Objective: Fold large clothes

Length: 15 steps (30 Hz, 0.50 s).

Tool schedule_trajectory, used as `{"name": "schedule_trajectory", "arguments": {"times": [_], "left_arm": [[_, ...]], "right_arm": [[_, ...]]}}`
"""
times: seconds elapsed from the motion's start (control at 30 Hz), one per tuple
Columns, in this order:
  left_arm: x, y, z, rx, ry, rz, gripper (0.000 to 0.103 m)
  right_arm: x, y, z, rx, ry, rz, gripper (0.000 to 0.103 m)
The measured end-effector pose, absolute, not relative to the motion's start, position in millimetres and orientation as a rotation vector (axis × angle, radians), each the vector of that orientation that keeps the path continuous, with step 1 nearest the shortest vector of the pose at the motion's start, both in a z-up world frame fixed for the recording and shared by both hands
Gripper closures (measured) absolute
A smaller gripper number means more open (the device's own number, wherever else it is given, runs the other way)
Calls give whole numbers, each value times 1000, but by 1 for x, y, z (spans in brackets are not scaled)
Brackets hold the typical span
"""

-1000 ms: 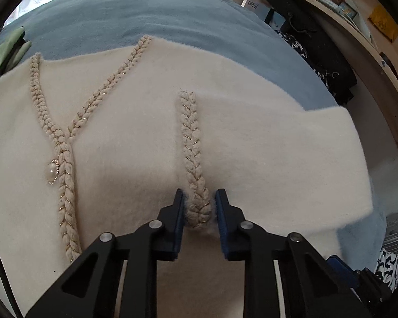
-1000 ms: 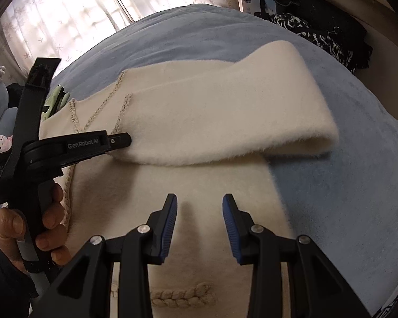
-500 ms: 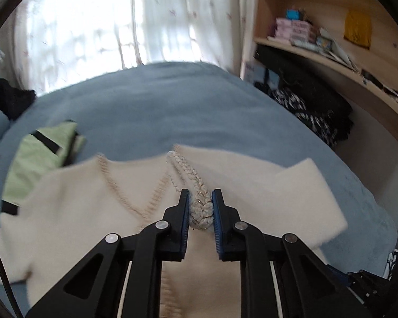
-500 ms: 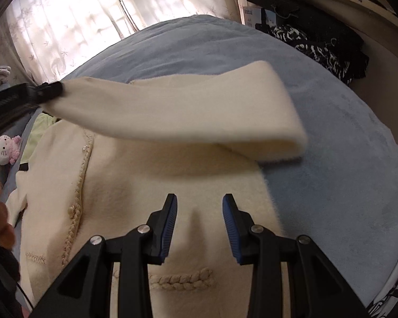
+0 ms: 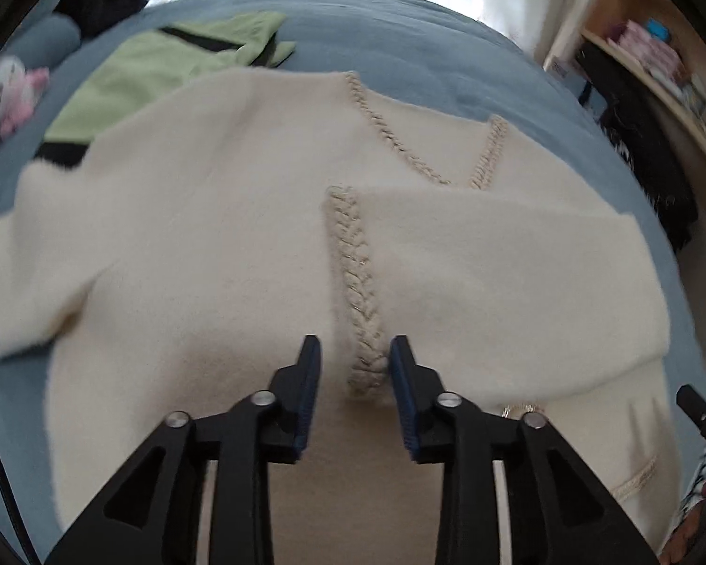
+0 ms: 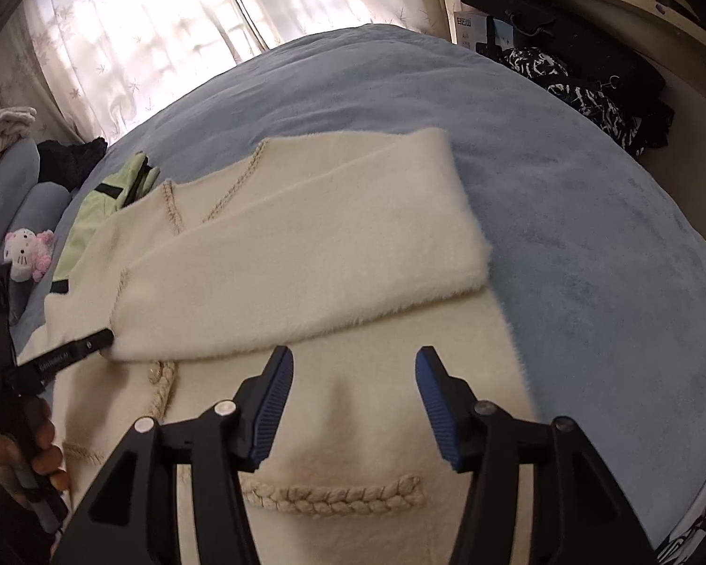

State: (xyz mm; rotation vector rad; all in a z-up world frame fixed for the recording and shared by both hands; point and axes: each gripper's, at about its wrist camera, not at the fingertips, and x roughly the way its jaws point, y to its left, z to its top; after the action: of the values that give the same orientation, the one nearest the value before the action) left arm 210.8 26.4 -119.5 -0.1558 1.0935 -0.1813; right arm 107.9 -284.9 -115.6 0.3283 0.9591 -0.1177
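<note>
A: What lies at far left on the bed (image 6: pixel 588 197)?
B: A green garment (image 5: pixel 164 70), upper left. The cream cardigan (image 5: pixel 212 235) fills the centre, its sleeve (image 6: pixel 306 245) folded across the chest.
A: The tongs?
B: The left gripper (image 5: pixel 353 362) is opening, braided cuff (image 5: pixel 360 292) between its jaws, unpinched. The right gripper (image 6: pixel 353 376), lower centre, is opening too, empty.

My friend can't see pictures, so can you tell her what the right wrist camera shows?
A fluffy cream cardigan lies on a blue blanket with one sleeve folded across its front. The right gripper hangs over it, jaws opening with nothing between them, and the left gripper is at the sleeve's cuff. A green garment and plush toy lie behind.
</note>
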Motion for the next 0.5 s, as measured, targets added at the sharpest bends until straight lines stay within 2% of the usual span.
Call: {"name": "schedule_trajectory", "arguments": {"times": [0.1,0.17,0.43,0.47,0.5], "left_arm": [[222,39,-117,-251,1063,-181,48],[231,39,-117,-258,1056,-197,46],[271,17,-137,-249,1117,-258,47],[274,13,-139,-242,1120,-264,50],[279,10,-141,-234,1118,-264,61]], "right_arm": [[123,-299,-104,345,939,-137,47],[138,-312,-101,346,932,-153,40],[224,-381,-137,371,1052,-168,39],[233,-386,-142,369,1065,-167,39],[243,-391,-147,368,1074,-167,39]]}}
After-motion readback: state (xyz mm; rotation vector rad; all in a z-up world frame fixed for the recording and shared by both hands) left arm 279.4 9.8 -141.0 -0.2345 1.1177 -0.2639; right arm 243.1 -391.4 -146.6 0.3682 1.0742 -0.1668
